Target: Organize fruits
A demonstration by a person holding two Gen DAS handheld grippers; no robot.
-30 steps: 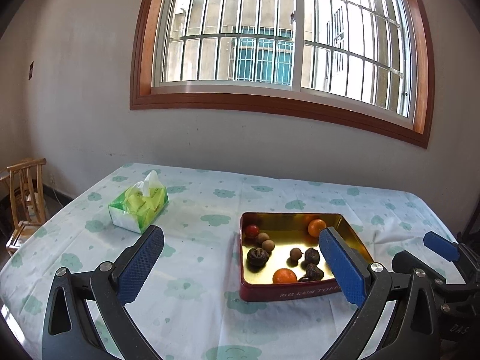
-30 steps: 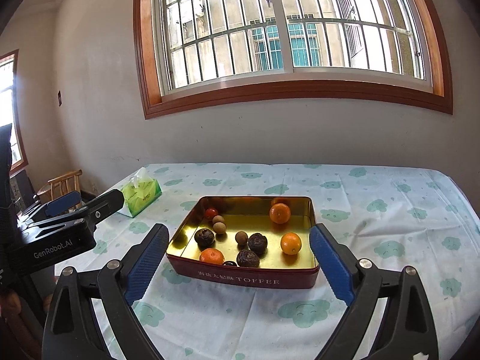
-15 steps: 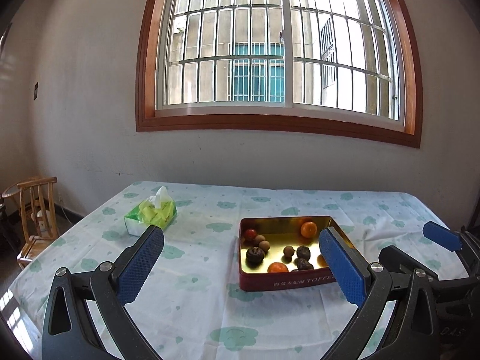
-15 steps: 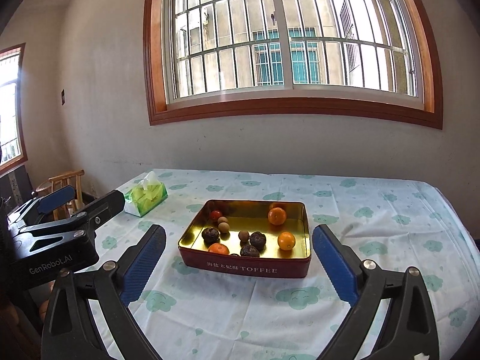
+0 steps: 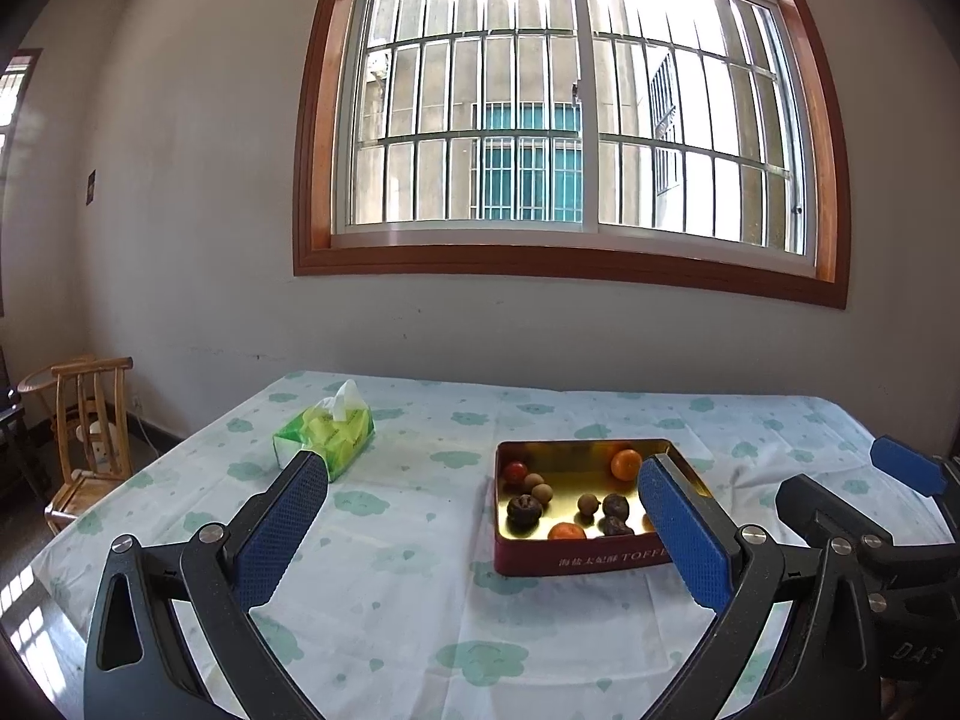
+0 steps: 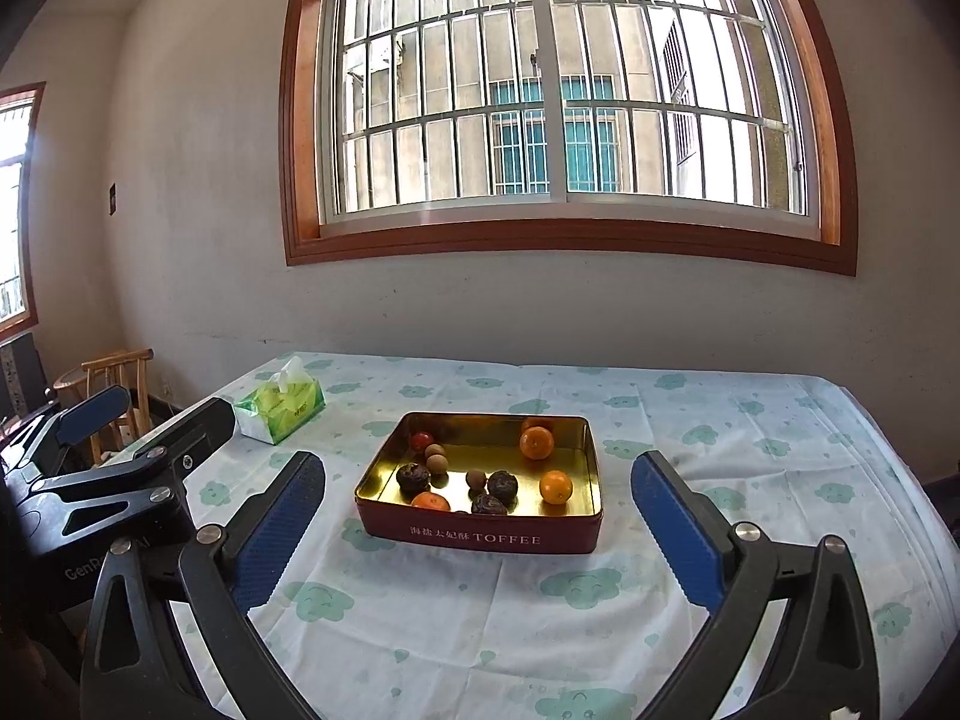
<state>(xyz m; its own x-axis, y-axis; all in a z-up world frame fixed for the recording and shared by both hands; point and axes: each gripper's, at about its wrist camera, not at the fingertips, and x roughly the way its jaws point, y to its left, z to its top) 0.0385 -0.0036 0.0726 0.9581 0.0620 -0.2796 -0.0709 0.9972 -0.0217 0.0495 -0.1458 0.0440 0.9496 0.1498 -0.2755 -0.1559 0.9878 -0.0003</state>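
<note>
Near the tabletop's (image 6: 750, 420) middle, small round fruits (image 6: 536, 443) are shown loose in a toffee tin (image 6: 480, 537), light, smooth, roll-prone, best pinched across their widest part; both the left hand-held gripper (image 5: 480, 516) and the right hand-held gripper (image 6: 477, 522), whose jaws have just been opening, are held wide apart, empty.

Green tissue box (image 5: 324, 435) w/ white tissue up, near far-left corner of cloud-print tablecloth (image 5: 420, 564); wooden chair (image 5: 90, 420) beyond left edge.
</note>
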